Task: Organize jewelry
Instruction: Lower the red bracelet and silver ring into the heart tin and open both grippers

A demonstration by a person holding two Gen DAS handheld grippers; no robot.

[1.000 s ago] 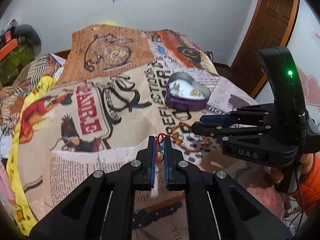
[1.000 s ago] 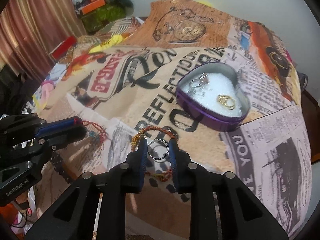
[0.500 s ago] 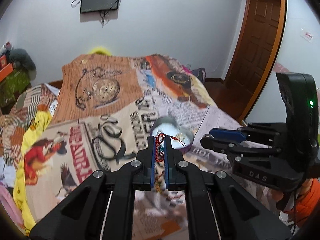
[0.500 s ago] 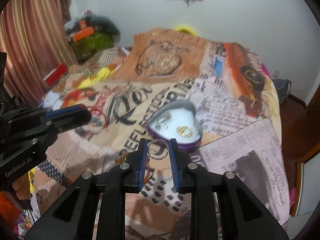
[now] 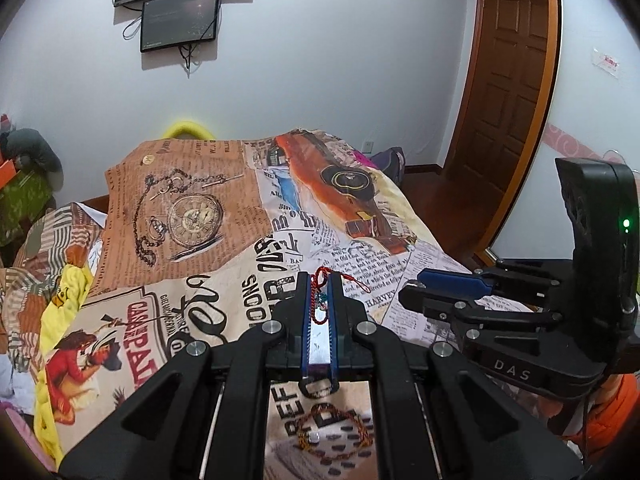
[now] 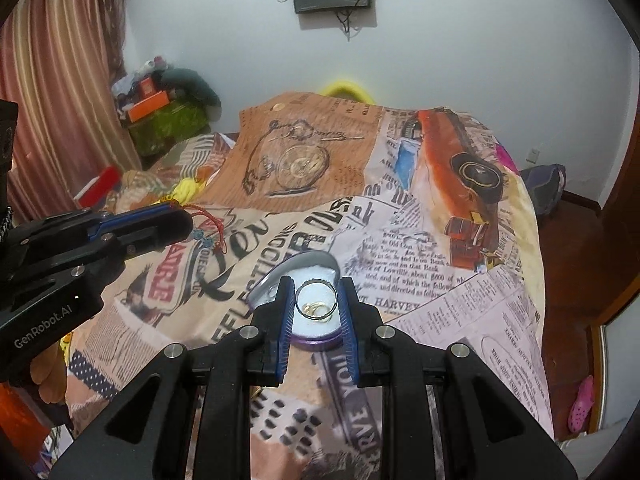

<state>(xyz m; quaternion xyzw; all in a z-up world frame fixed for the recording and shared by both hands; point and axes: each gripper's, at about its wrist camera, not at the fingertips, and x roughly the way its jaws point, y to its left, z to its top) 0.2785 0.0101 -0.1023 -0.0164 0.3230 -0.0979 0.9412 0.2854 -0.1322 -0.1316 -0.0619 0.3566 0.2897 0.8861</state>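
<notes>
While both grippers are lifted off the bed, each carries one piece, which looks like two items being ferried to the box at once. Nearest to the lens in the right wrist view, the right gripper is closed down on a plain silver ring, pinched edge to edge so the hoop stands upright between the blue pads. Directly behind and below it sits the heart-shaped tin, purple-walled with a pale lining, and gold rings already lie inside, seen through the hoop. I judge the ring hangs over the tin's open mouth, ready for release, though its height above the lining cannot be told.

Off to that gripper's left, the left gripper is squeezed narrow on a red cord bracelet; loops of cord with small blue-green beads spill out past the fingertips, and one strand trails to the right. From its own camera the tin shows only as a sliver of pale lining and purple wall between the fingers, so the bracelet sits near the tin. Below that, a braided orange-and-gold bracelet lies loose on the newspaper-print bedspread, not yet collected. Farther off are the pocket-watch print, the wall screen and the wooden door.
</notes>
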